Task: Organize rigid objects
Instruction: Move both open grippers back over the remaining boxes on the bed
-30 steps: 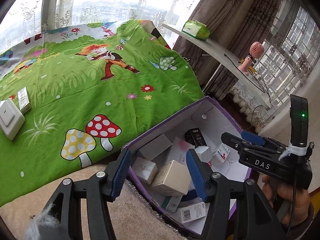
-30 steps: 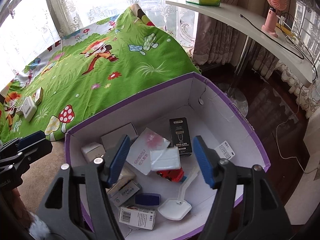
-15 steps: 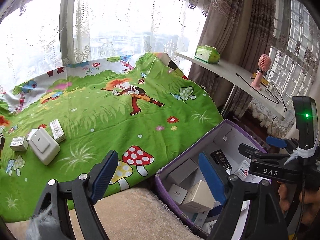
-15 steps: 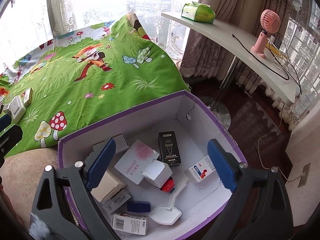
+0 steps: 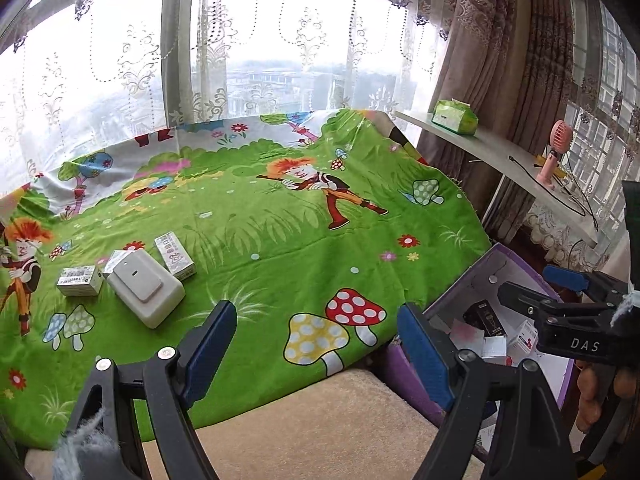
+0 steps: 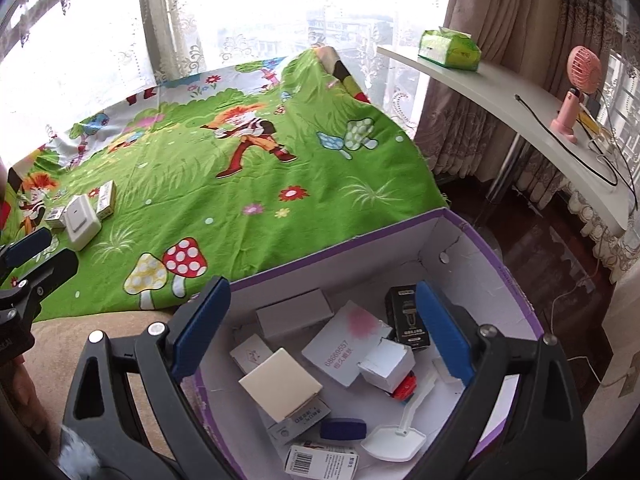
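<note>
A purple cardboard box with a white inside sits at the edge of the green cartoon blanket and holds several small cartons, among them a cream one and a black one. My right gripper hovers above it, open and empty. On the blanket's left lie a white flat switch box and two small cartons. My left gripper stands open and empty over the blanket's near edge, apart from them. The right gripper shows over the box in the left wrist view.
A beige cushion lies under both grippers. To the right, a white shelf carries a green tissue pack, a pink fan and cables. Lace curtains and a window stand behind; dark floor lies right of the box.
Both pairs of jaws have spread wider, and both grippers have drawn back and up from the box. The left view has swung from the box toward the blanket.
</note>
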Action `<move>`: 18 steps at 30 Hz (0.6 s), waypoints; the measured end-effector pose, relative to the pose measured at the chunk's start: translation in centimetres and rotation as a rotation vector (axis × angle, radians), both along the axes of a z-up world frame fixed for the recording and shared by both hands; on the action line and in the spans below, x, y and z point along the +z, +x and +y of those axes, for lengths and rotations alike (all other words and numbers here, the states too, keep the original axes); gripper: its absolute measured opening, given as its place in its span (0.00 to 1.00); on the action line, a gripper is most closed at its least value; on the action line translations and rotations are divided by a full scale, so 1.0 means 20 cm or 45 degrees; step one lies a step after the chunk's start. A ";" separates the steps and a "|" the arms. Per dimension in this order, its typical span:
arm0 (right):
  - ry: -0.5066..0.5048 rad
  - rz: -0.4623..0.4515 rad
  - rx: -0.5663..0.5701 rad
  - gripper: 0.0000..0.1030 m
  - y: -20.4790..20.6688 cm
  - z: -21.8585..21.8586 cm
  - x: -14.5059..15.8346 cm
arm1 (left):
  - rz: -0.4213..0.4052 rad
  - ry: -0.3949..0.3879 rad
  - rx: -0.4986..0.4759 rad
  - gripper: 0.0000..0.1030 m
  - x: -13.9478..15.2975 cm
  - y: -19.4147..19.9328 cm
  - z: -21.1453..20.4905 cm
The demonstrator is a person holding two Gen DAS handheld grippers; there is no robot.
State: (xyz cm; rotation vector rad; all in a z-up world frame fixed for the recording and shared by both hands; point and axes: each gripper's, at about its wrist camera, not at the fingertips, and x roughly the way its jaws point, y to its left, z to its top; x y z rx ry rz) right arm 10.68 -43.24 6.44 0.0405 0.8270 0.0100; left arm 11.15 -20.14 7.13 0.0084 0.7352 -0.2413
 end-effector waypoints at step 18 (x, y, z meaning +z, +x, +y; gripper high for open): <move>0.005 -0.019 0.316 0.92 0.20 0.65 -0.05 | 0.074 -0.031 0.302 0.81 -0.10 0.08 0.73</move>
